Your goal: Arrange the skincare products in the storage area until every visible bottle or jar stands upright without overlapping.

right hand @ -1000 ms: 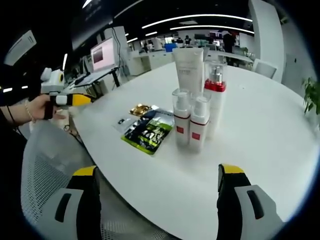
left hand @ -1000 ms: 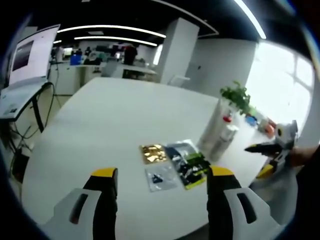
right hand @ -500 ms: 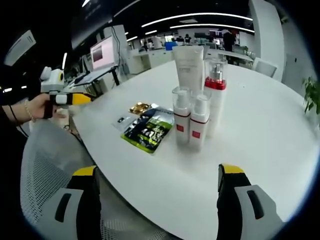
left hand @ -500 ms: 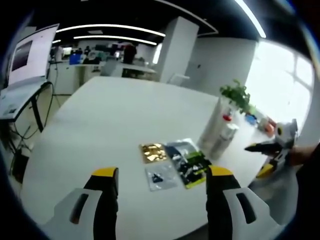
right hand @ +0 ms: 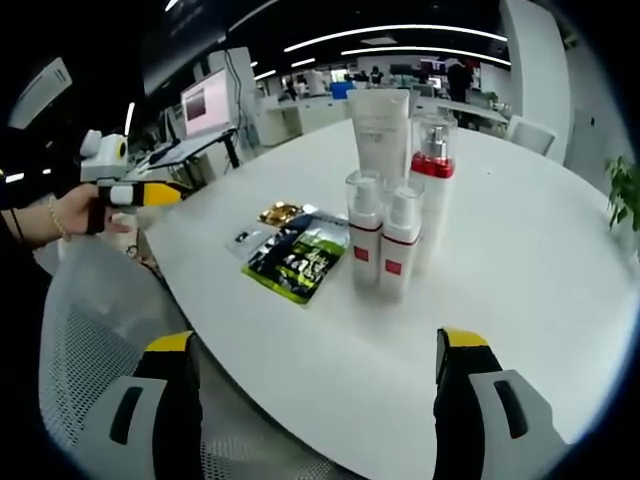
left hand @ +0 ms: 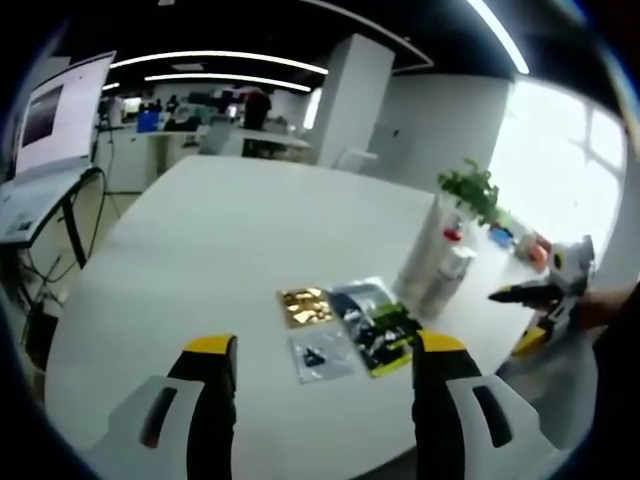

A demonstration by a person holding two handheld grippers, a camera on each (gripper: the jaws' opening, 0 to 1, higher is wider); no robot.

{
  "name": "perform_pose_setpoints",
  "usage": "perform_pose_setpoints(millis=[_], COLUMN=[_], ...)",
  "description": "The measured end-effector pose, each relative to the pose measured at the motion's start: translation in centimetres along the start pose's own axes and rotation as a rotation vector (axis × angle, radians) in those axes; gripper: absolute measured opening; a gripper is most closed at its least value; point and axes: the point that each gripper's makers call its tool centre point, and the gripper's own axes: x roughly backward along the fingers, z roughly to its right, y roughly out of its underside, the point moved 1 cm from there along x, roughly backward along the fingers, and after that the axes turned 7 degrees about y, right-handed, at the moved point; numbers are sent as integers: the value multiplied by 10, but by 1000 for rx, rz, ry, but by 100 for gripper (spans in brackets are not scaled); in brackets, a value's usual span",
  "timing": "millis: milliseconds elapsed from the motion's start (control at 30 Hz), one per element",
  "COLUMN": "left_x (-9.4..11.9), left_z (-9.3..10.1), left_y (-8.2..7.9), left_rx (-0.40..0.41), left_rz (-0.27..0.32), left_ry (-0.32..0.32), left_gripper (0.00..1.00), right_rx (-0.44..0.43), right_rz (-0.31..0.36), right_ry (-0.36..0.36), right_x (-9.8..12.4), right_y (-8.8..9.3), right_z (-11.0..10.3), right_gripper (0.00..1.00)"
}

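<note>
- An open office; a round white desk (right hand: 520,300) carries the goods.
- Four bottles (right hand: 392,215) stand upright, clustered mid-desk, flat sachets (right hand: 298,258) lying beside them.
- Left gripper (left hand: 325,350) and right gripper (right hand: 312,345): fingers apart, empty, held off the desk edge.
- Judgement: bottles look arranged; next, separate any that touch.

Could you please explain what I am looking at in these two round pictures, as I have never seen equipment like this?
No robot is here: a person holds a two-jaw claw in each hand, and a fisheye camera rides on each. The left gripper view looks along the left claw; the right gripper view looks along the right claw. Both claws are open and hold nothing. On the white table stand four skincare items in a tight upright cluster: a white tube, a red-collared pump bottle and two small pump bottles. Beside them lie flat sachets, partly overlapping. In the right gripper view the person's hand holds the left claw out beyond the table's edge, near a mesh chair.
</note>
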Motion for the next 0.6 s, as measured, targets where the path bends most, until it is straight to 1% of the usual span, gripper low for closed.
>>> perform_pose_setpoints(millis=[267,400,600], left_x=[1,1,0], left_z=[2,-2,-1], left_y=[-2,-1,-1], left_rx=[-15,-22,-28], left_rz=[3,6,2], left_ry=[-5,-9,-15], left_gripper=[66,69,72], right_rx=[-2,-4,-13], right_rz=[4,9,14], right_ry=[9,15,24], right_x=[0,0,1], right_y=[0,-2,-3], right_z=[2,3,4], right_gripper=[98,99,99])
